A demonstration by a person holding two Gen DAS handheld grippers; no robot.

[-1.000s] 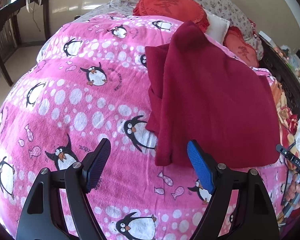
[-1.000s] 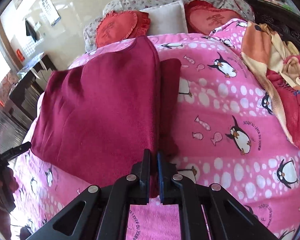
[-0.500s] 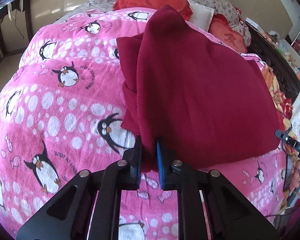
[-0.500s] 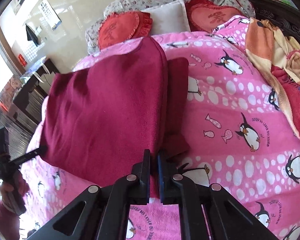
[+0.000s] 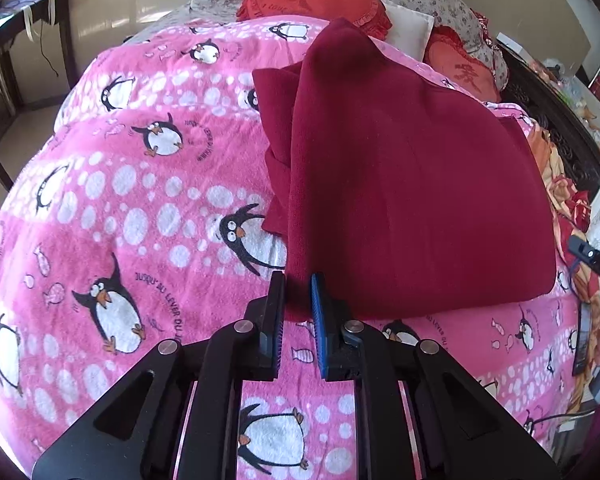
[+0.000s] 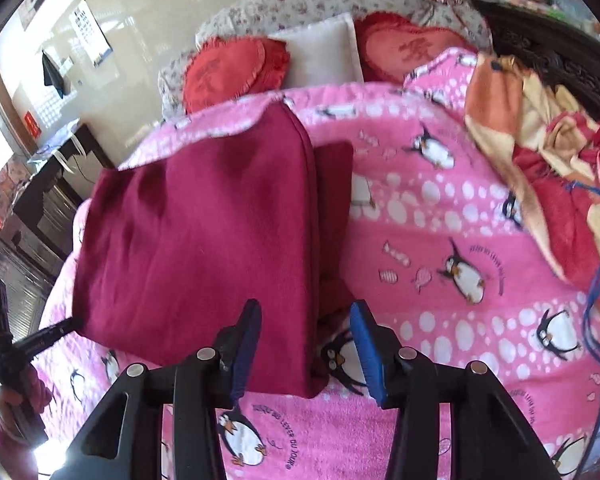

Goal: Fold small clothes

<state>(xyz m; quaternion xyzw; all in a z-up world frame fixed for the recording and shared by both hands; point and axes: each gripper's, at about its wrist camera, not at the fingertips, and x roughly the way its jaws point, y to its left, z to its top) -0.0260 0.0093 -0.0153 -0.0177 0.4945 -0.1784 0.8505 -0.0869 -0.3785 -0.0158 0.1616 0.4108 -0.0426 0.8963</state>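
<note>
A dark red fleece garment (image 5: 412, 184) lies folded on the pink penguin blanket (image 5: 132, 184); it also shows in the right wrist view (image 6: 204, 240). A narrower folded part sticks out along one side (image 6: 334, 200). My left gripper (image 5: 297, 292) is shut on the garment's near corner, the cloth pinched between its pads. My right gripper (image 6: 306, 328) is open, its jaws standing either side of the garment's other near corner, which rests on the blanket (image 6: 440, 320). The left gripper also shows in the right wrist view (image 6: 56, 330) at the garment's far left corner.
Red heart cushions (image 6: 230, 68) and a white pillow (image 6: 320, 54) lie at the bed's head. A crumpled orange and red blanket (image 6: 548, 168) lies at the right. A dark desk (image 5: 8, 40) stands beside the bed.
My right gripper has opened and let go of the garment's corner, which now lies on the blanket. My left gripper closed on the other corner and still holds it.
</note>
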